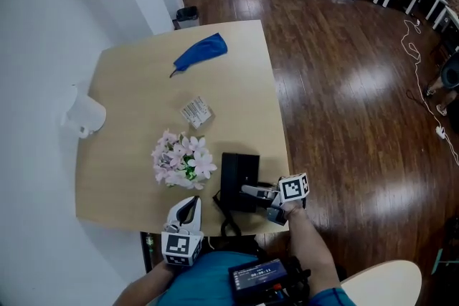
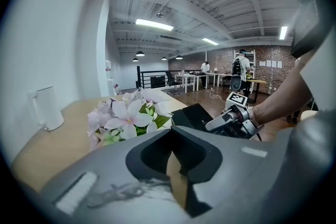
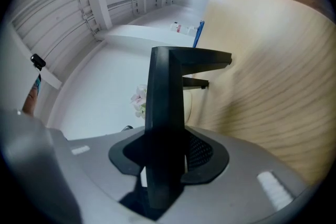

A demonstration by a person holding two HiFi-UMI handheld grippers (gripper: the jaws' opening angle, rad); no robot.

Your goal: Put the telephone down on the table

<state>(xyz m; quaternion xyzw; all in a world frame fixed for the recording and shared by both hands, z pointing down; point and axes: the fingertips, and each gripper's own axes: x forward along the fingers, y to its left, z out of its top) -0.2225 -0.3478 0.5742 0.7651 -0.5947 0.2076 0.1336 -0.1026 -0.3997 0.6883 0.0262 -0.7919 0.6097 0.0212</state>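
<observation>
The black telephone (image 1: 239, 172) was found at the near edge of the light wooden table (image 1: 129, 82), just right of a bunch of pink and white flowers (image 1: 179, 158). The right gripper (image 1: 252, 191) reached in level from the telephone's right side, its jaws clamped on a narrow black edge of the set; the right gripper view confirmed that edge filling the gap between them. Whether the telephone's underside was resting on the tabletop or hanging just above it could not be determined. A black cord (image 1: 228, 226) trailed from the set over the table's near edge. The left gripper (image 1: 190, 204) was positioned at the near edge, left of the telephone and just below the flowers, angled downward, its jaws closed together at the tips and holding nothing. Elsewhere on the table: a small printed packet (image 1: 196, 112) beyond the flowers, a blue cloth (image 1: 201, 52) near the far edge, and a white jug (image 1: 84, 115) at the left edge.
</observation>
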